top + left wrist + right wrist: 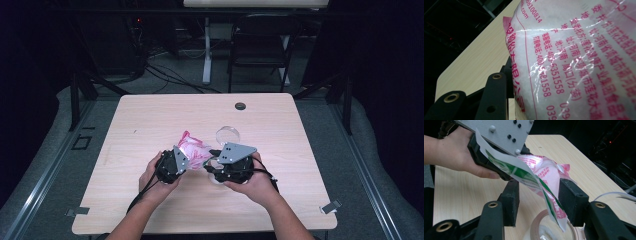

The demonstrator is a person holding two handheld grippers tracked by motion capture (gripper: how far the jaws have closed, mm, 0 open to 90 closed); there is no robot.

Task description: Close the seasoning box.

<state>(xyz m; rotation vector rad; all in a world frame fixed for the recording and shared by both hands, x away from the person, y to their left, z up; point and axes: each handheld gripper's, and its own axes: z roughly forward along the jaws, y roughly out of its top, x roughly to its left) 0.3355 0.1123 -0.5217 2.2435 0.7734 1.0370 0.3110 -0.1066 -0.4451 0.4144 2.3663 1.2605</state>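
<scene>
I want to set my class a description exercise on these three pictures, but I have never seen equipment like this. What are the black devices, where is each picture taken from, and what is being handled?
A person at a wooden table holds a hand-operated clamp in each hand: the left gripper and the right gripper. The wide picture comes from a camera fixed above the table. The other two come from cameras riding on the grippers, looking along their black jaws. Between them is a plastic bag with pink print, holding white grains. The left gripper seems to hold it, tilted; the right gripper's jaws stand open around its lower edge. Below sits a clear glass bowl. A round glass lid lies beyond.
</scene>
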